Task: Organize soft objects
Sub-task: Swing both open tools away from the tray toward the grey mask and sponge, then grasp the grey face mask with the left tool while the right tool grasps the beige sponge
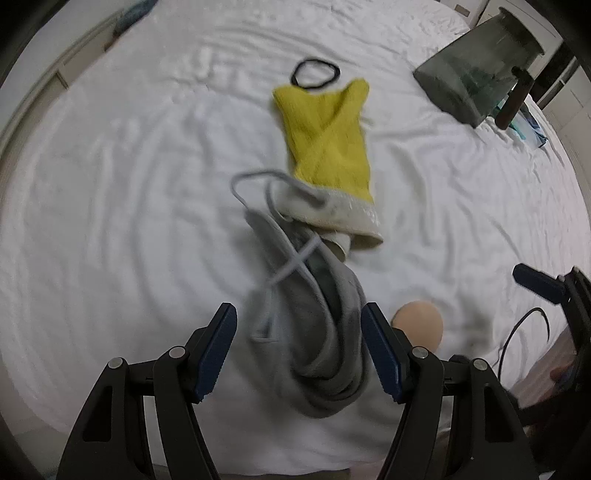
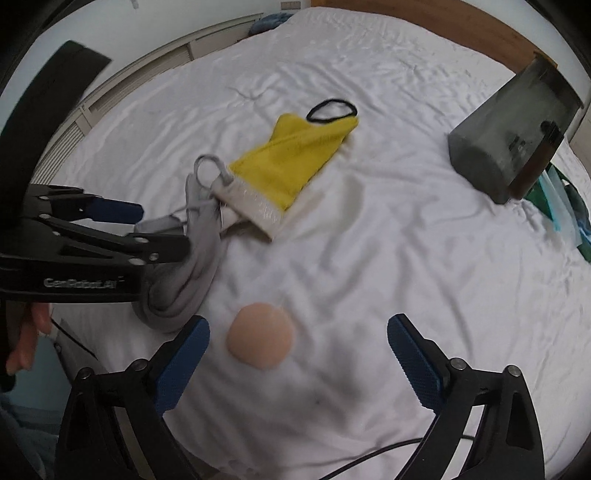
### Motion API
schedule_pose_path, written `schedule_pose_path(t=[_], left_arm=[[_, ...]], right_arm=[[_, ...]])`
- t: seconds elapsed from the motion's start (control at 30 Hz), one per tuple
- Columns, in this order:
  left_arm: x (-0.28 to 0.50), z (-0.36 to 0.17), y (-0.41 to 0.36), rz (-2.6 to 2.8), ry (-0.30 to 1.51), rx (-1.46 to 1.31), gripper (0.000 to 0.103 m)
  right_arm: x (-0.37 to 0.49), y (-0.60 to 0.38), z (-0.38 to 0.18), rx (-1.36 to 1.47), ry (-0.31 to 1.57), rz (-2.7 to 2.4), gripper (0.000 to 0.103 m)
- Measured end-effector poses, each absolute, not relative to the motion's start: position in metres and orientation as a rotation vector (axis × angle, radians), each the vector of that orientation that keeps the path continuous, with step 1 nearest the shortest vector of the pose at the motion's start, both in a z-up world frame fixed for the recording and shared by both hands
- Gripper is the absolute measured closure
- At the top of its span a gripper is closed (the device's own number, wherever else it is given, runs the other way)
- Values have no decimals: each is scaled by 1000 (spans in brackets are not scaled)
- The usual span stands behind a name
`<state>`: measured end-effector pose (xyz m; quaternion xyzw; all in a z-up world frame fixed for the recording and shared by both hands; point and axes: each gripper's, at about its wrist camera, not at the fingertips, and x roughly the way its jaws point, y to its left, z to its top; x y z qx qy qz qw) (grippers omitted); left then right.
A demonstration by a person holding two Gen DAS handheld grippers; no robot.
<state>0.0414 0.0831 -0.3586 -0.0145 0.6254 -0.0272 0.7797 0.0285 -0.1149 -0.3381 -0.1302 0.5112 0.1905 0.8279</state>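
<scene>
A crumpled grey garment with drawstrings lies on the white bed sheet. My left gripper is open with its fingers either side of the garment's near end. A yellow knitted piece with a cream cuff lies just beyond it, and a black hair band beyond that. A round beige pad lies in front of my right gripper, which is open and empty above the sheet. The garment, yellow piece and left gripper also show in the right wrist view.
A dark translucent bin lies tipped on the bed at the far right, with teal items beside it. A black cable runs along the near edge. A wooden headboard and a wall panel border the bed.
</scene>
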Motion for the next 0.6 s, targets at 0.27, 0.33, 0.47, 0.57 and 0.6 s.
schedule_pose_path(t=[0.27, 0.33, 0.47, 0.57, 0.6], left_arm=[[37, -389, 76, -95, 1400, -40, 39], [36, -391, 79, -99, 1396, -51, 39], [31, -393, 88, -110, 1393, -69, 40], [29, -392, 94, -126, 1385, -79, 46], [28, -392, 96, -133, 1385, -81, 49]], right_arm=[[24, -111, -362, -245, 1119, 411, 17], [25, -108, -369, -232, 1128, 418, 24], [30, -100, -382, -215, 1139, 426, 33], [33, -96, -390, -196, 1153, 440, 42], [34, -95, -393, -196, 1158, 447, 44]])
